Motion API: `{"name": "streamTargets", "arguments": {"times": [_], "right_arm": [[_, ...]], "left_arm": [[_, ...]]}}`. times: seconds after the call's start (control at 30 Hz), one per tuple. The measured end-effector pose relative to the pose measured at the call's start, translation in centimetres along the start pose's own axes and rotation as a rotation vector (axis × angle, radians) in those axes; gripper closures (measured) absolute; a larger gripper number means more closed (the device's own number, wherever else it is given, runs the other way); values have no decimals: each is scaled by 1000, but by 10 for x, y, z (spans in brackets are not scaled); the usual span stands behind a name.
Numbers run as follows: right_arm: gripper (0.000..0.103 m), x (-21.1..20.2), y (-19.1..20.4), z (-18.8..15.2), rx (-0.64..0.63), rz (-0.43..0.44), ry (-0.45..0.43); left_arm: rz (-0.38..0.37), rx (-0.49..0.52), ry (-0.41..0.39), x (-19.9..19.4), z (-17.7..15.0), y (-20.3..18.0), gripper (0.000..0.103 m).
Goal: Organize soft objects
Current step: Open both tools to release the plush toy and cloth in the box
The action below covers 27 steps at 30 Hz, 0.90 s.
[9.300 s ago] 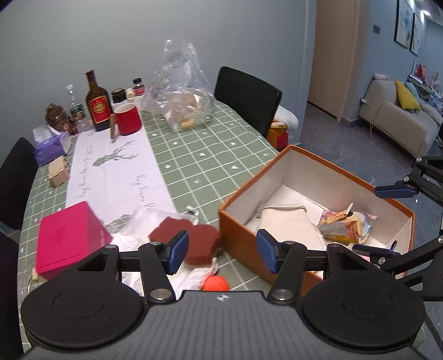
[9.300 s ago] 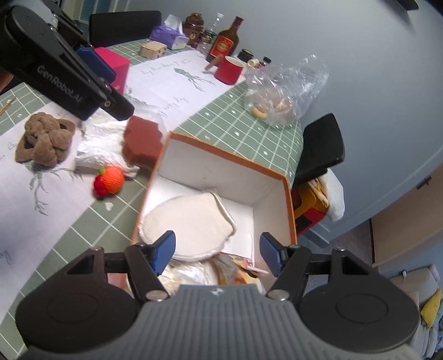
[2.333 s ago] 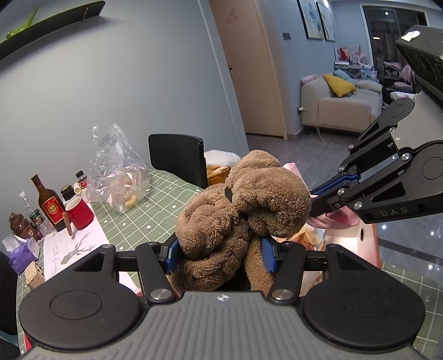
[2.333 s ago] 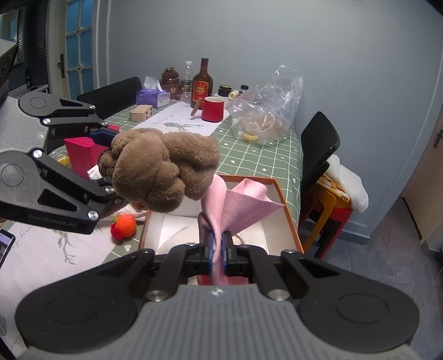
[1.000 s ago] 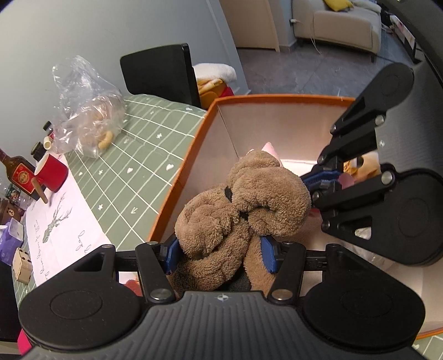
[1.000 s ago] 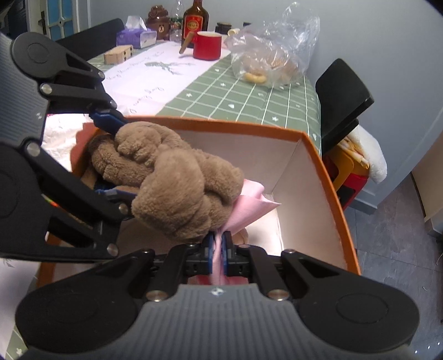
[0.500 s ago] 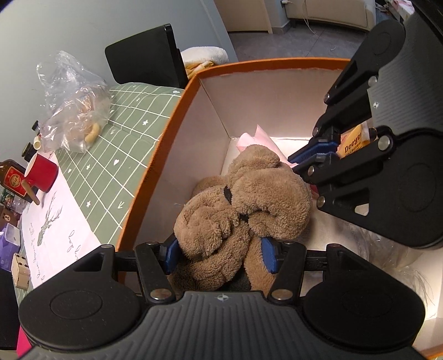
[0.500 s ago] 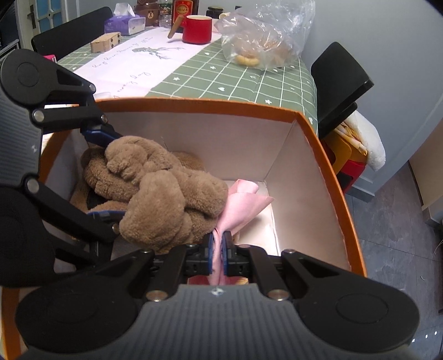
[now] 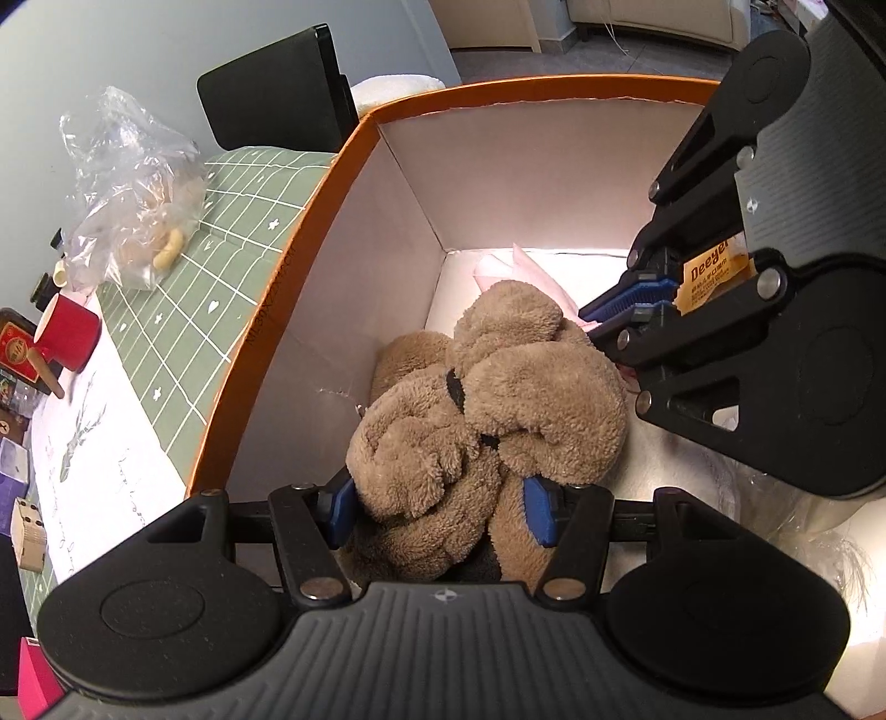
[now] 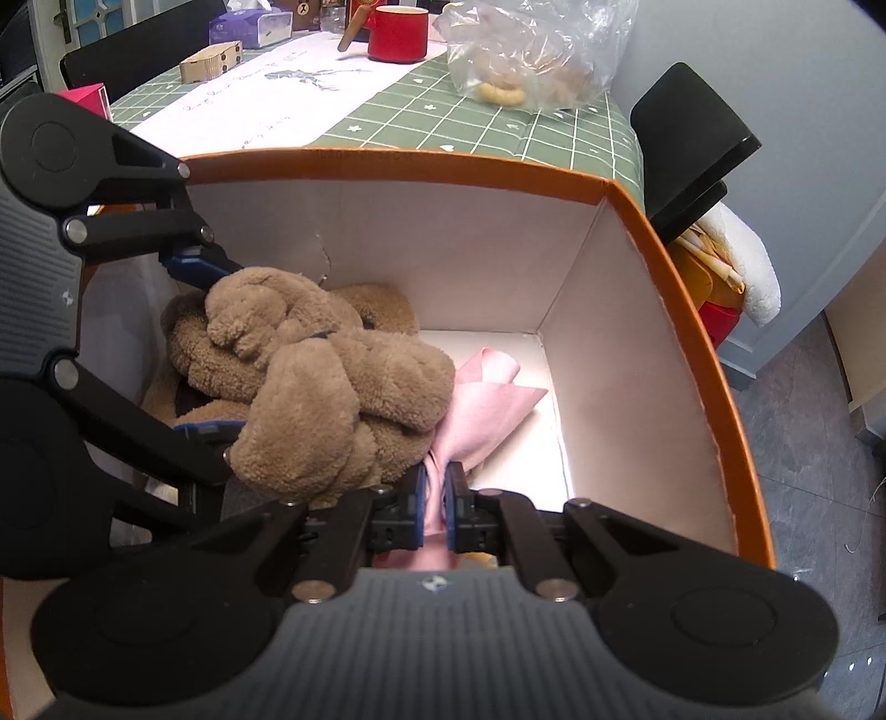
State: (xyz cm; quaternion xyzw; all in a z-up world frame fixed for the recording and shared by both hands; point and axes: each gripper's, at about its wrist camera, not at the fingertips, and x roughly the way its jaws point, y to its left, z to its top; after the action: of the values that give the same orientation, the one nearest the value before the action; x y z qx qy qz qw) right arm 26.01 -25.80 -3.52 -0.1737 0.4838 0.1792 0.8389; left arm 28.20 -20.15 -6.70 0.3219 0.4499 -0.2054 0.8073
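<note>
A brown plush toy (image 9: 487,410) sits between the blue pads of my left gripper (image 9: 440,509), which is shut on it, low inside the orange box (image 9: 288,243). In the right wrist view the same plush toy (image 10: 321,376) fills the box's left half, with the left gripper (image 10: 205,343) around it. My right gripper (image 10: 436,501) is shut on a pink cloth (image 10: 487,404) that fans out toward the far corner of the orange box (image 10: 692,310). From the left wrist, the right gripper (image 9: 620,321) reaches in from the right, beside the pink cloth (image 9: 531,271).
An orange snack packet (image 9: 709,271) lies in the box behind the right gripper. On the green checked tablecloth (image 10: 443,116) stand a clear plastic bag (image 10: 531,50), a red mug (image 10: 398,33), a small wooden box (image 10: 213,61) and a pink box (image 10: 88,97). A black chair (image 10: 692,144) stands beyond the table.
Both grippers have sunk deeper into the orange box with their loads. The plush toy now lies near the box floor and the pink cloth rests against the far corner.
</note>
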Motion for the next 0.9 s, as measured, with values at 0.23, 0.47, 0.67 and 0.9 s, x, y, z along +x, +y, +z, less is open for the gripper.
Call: {"name": "streamTargets", "arguments": {"times": [0.23, 0.47, 0.67, 0.9], "right_arm": [[93, 6, 1, 0, 3, 12, 26], [65, 7, 0, -1, 21, -15, 45], [62, 2, -2, -4, 14, -13, 49], [54, -16, -4, -8, 9, -7, 43]], "left_arm": [[5, -4, 2, -1, 0, -3, 34], [25, 7, 14, 0, 3, -5, 24], [30, 22, 26, -2, 3, -9, 24], [41, 21, 14, -17, 5, -9, 22]]}}
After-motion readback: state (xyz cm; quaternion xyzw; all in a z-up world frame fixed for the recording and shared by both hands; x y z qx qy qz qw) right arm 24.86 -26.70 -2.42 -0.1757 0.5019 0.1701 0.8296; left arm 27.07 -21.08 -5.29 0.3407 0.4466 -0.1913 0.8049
